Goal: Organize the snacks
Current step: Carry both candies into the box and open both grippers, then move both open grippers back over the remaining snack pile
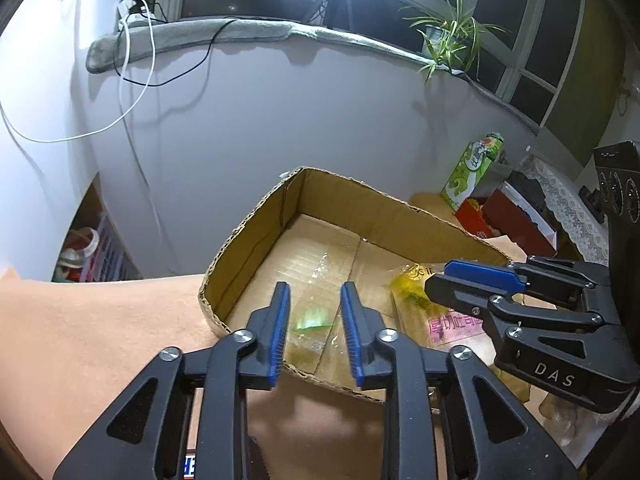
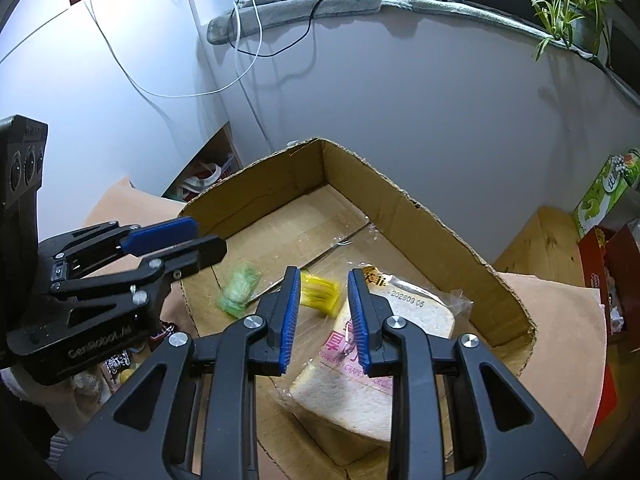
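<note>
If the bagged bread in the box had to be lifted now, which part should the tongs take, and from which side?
Probably the bunched end of the bread bag by the yellow tie, taken from above. The slices lie flat on the floor of the box, so the broad face offers no edge to pinch, while the gathered plastic stands up a little. The open right tongs hang right over that end.

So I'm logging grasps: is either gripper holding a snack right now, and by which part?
Nothing is held. The left gripper and right gripper are both open above the cardboard box; the bread bag and green snack lie inside it.
</note>
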A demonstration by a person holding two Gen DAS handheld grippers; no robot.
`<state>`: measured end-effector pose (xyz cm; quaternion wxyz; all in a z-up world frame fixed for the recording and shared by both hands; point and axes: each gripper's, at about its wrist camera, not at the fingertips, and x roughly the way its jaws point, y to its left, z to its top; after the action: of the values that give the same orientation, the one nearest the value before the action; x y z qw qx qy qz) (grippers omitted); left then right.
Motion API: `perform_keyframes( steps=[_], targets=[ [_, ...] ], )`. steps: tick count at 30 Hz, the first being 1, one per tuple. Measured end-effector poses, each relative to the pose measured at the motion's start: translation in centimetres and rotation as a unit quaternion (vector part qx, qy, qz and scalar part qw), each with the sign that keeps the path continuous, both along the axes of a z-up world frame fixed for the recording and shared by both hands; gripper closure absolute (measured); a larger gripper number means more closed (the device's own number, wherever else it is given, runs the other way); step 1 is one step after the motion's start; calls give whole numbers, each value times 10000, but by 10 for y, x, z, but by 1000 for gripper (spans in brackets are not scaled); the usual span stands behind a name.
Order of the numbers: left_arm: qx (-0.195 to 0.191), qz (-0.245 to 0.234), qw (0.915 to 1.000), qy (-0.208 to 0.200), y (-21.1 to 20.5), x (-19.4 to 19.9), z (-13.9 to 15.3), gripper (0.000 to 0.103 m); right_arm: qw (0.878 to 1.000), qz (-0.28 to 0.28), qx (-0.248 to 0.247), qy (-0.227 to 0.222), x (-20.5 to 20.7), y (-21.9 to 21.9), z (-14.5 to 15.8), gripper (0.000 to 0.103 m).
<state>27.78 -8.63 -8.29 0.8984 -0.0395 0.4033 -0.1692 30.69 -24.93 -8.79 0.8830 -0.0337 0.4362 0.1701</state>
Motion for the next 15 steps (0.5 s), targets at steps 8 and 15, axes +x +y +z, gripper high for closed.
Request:
perform_keyframes(
  steps=[8,15],
  targets=[
    [-112,82,9999,-84,8,-5,9,61,9999,-38,13,-105,-9,-4,10,66],
    [-162,166,9993,-295,20,-23,27,61,9996,38,63,-264,-32,-1,27,66]
  ],
)
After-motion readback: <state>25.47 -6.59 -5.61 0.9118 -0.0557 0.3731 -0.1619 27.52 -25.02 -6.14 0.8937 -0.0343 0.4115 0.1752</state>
